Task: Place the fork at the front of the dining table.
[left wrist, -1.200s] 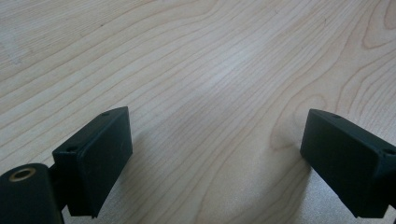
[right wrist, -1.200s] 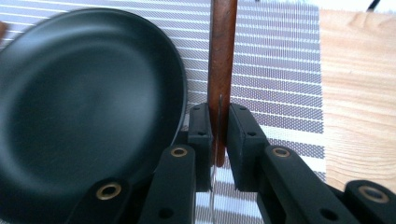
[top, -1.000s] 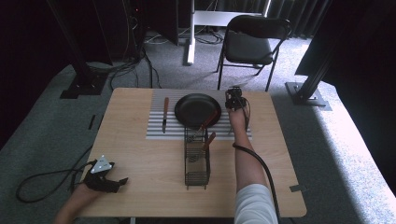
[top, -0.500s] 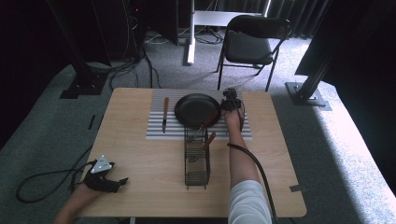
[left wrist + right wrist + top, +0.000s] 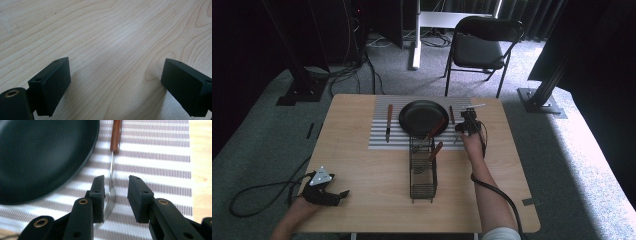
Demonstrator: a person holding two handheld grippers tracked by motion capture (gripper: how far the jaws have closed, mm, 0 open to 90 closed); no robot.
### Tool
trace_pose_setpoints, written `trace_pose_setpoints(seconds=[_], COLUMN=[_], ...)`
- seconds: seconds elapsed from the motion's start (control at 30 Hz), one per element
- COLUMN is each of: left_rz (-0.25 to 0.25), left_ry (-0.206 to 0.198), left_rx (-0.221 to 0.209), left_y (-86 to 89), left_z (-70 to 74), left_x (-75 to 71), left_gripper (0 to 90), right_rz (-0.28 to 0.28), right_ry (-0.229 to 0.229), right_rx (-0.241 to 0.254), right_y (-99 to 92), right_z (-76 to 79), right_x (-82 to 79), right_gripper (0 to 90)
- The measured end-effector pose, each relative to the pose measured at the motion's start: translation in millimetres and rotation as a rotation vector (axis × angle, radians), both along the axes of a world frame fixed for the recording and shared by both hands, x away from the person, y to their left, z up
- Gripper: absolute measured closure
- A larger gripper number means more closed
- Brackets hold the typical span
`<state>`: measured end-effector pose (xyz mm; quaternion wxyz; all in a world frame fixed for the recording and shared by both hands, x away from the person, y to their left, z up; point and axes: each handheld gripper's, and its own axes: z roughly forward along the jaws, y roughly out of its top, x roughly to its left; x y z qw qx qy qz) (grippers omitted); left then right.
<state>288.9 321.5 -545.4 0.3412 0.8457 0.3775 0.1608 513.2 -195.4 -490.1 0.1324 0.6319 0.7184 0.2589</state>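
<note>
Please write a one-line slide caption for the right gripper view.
Right gripper with jaws apart around a wooden-handled metal utensil lying on the striped placemat beside the black round plate.

No readable writing anywhere

No letters, numbers, brand marks or signs can be read on the table (image 5: 362, 165), the striped mat (image 5: 160, 155), the dark plate (image 5: 422, 116) or the wire rack (image 5: 423, 175); the black gripper bodies in both gripper views carry only screw holes, with no label or print on them.
</note>
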Motion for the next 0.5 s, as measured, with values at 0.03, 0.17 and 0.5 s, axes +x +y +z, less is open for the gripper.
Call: trace_pose_setpoints(seconds=[0.03,0.17,0.5], left_rz=[0.000,0.001,0.007], left_ry=[0.000,0.000,0.000], left_rx=[0.000,0.000,-0.002], left_y=[0.0,0.0,0.2], left_z=[0.0,0.0,-0.1], left_x=[0.0,0.0,0.2], left_gripper=[8.9,8.8,8.9], right_rz=[-0.001,0.004,-0.038], right_ry=[0.003,0.010,0.022], right_rx=[0.000,0.006,0.009], right_y=[-0.1,2.8,-5.8], right_z=[-1.7,-8.8,-17.1], right_x=[-1.1,2.0,11.5], right_gripper=[67.2,72.0,80.0])
